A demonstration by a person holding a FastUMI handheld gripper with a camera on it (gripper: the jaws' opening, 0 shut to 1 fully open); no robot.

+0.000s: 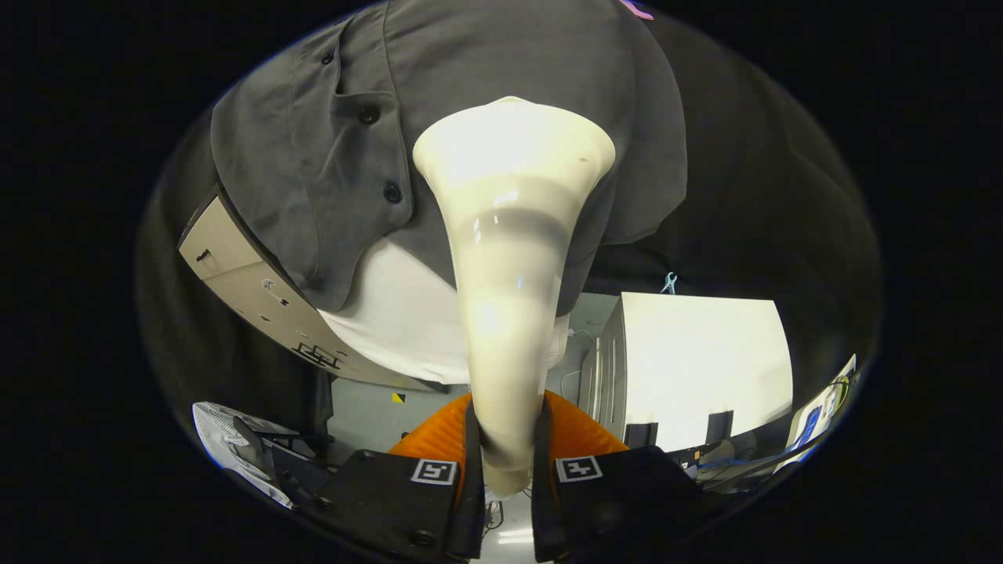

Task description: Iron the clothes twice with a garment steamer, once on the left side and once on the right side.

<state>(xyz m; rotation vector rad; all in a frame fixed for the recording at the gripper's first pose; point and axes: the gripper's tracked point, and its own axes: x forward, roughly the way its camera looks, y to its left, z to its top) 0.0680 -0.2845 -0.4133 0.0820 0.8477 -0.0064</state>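
Clamped on the neck of the cream garment steamer (509,258), both fingers (473,470) of the gripper (505,462) pressing its narrow handle end from either side, orange ribbing just behind.

Left to right across the gripper view:

- Far left, low beside the fingers: a pale crumpled sheet or bag (227,439), too blurred to name.
- Above that: a beige panel (251,290) slanting under the garment's hem, with small holes and a dark mark.
- Left of centre: the grey shirt (313,157), hanging, button placket and three dark buttons running down just left of the steamer head; a white underlayer (392,313) showing beneath the hem.
- Centre: steamer's flared head up against the shirt front, right of the placket; touching or merely very close cannot be told, since the head hides the contact. No steam visible.
- Right of the head: more grey cloth, smoother, falling into shadow.
- Lower right: a white cabinet (705,360), a small blue clip above it, cables and clutter beyond.

Progress, as a judgement: steamer in hand and presented to the cloth, so a pass looks under way, near the middle of the shirt front. Which of the two passes, and whether either side is finished, not readable from the fabric. Probably at least one full stroke left.
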